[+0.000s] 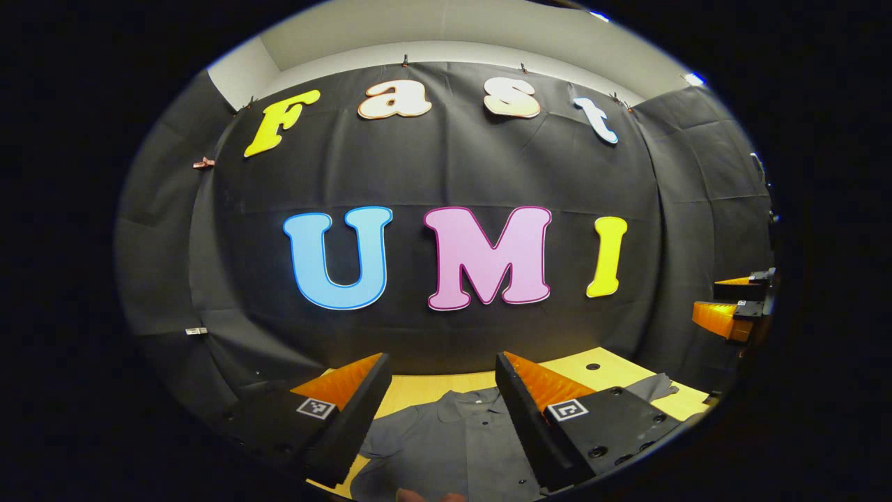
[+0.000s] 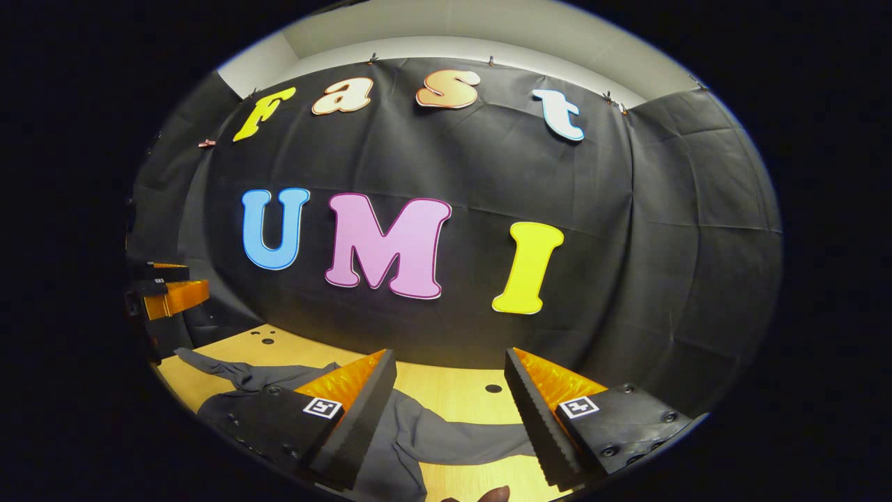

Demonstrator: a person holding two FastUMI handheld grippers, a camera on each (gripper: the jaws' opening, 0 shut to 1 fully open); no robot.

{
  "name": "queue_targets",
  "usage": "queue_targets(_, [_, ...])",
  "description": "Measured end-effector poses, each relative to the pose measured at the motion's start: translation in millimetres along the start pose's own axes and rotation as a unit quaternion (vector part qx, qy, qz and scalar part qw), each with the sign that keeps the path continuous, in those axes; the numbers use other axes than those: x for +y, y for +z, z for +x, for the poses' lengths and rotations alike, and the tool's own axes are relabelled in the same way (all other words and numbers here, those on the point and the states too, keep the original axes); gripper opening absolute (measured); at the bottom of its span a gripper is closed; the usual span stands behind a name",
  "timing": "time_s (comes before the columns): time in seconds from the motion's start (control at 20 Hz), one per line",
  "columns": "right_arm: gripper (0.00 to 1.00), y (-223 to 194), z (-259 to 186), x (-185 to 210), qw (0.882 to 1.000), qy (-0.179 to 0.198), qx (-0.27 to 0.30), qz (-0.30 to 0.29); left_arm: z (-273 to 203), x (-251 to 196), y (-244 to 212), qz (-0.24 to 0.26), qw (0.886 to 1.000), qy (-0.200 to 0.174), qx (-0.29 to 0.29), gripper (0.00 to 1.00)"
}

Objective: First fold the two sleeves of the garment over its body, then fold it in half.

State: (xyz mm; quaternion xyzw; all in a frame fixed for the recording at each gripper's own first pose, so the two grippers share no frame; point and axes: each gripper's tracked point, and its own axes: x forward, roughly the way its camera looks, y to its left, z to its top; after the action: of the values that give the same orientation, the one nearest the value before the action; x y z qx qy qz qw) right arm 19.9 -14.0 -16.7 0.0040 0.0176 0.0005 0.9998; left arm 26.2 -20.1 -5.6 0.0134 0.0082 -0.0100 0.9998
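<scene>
A grey button-up shirt [image 1: 453,439] lies flat on the wooden table [image 1: 578,373], collar toward the wall. In the left gripper view my left gripper [image 1: 442,366] hovers open above the collar and chest, holding nothing. One sleeve [image 1: 651,387] stretches out to the right. Far right, the right gripper [image 1: 732,307] hangs in the air with its fingers apart. In the right gripper view my right gripper [image 2: 449,359] is open above a spread sleeve [image 2: 453,439]. The shirt [image 2: 237,380] runs off to the left, where the left gripper [image 2: 167,293] floats.
The black cloth wall stands close behind the table's far edge. Small round holes [image 2: 493,388] dot the tabletop [image 2: 453,397]. A bit of a hand [image 2: 488,495] shows at the bottom of the right gripper view, and fingertips of a hand [image 1: 425,496] at the bottom of the left gripper view.
</scene>
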Motion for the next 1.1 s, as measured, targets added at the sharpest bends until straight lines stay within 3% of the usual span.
queue_targets(0.3, [0.97, -8, 7, -8, 1.0, -0.002, 0.01, -0.003, 5, -4, -1, 0.0, 1.0, -0.002, 0.003, 0.95])
queue_targets(0.6, [0.97, -46, 37, -62, 0.998, -0.029, 0.051, -0.018, 8, -11, -6, -0.006, 1.0, 0.0, 0.01, 0.94])
queue_targets(0.75, [0.97, -88, 60, -96, 0.995, -0.037, 0.085, -0.036, 8, -14, -8, -0.011, 1.0, 0.009, 0.018, 0.94])
queue_targets(1.1, [0.97, -217, 100, -163, 0.98, -0.065, 0.189, -0.009, 5, -15, -30, -0.037, 0.997, 0.033, 0.054, 0.94])
